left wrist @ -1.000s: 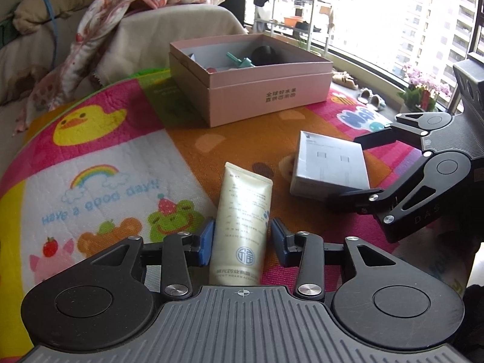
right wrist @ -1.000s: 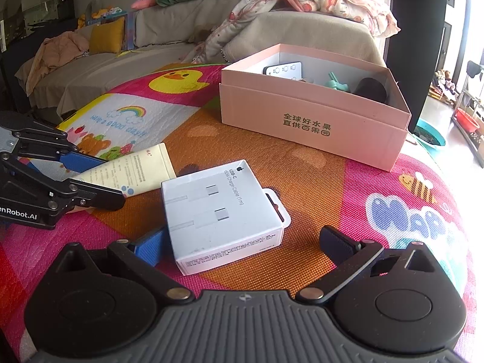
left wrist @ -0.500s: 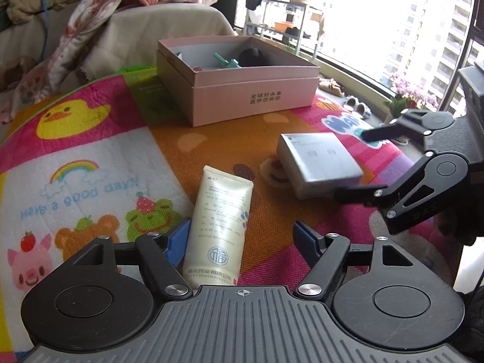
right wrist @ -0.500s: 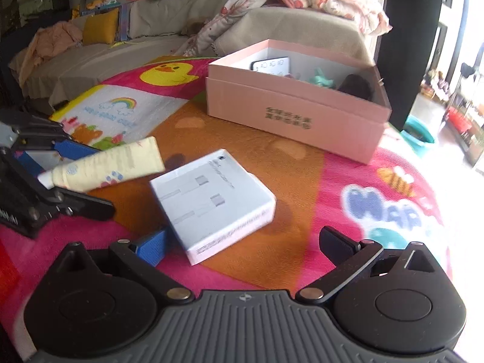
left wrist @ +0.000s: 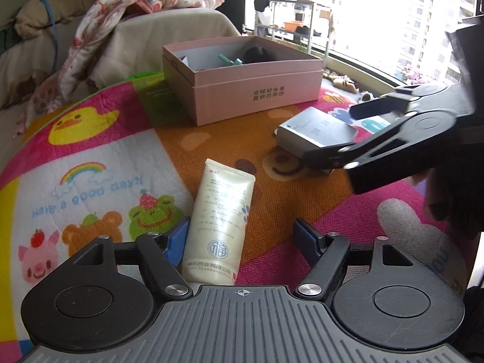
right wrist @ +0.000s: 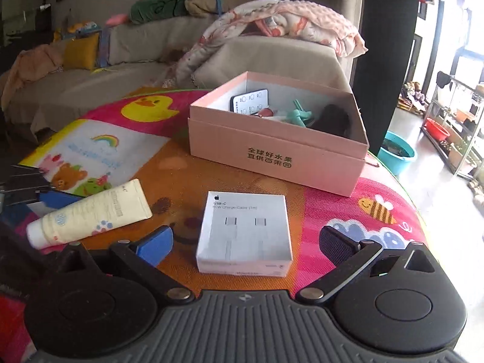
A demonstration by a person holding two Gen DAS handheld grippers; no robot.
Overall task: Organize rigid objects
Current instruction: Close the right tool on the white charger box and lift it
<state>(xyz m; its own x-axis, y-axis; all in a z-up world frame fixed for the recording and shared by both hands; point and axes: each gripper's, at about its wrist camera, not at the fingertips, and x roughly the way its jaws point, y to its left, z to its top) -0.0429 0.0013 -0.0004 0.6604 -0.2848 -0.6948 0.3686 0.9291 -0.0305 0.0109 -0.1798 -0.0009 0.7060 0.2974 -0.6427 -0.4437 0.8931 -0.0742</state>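
While we hover over the mat: both tools sit low with nothing in their grip yet.
Left gripper [left wrist: 240, 237]: jaws have just been opening and now stand wide; the cream tube [left wrist: 220, 220] lies between them, the blue pad on one side looks close to it but we can't tell if it touches, the other pad is well clear.
Right gripper [right wrist: 246, 240]: spread wide too, the white cable box [right wrist: 245, 231] sits between the pads, untouched.
Where stuff is: tube and cable box lie side by side, apart, on the cartoon play mat [right wrist: 378, 211] toward its near edge; the pink box [right wrist: 278, 151] stands further back near the far edge, already holding a few bits.
Tube handling, our guess: light, soft plastic that gives and may slide, so we'd pinch across the middle, not the crimped end.
Cable box handling: light, stiff cardboard, smooth; squeeze its two opposite side faces.
Looks: tube is pale cream with small print and paw marks; box is flat, white, square.
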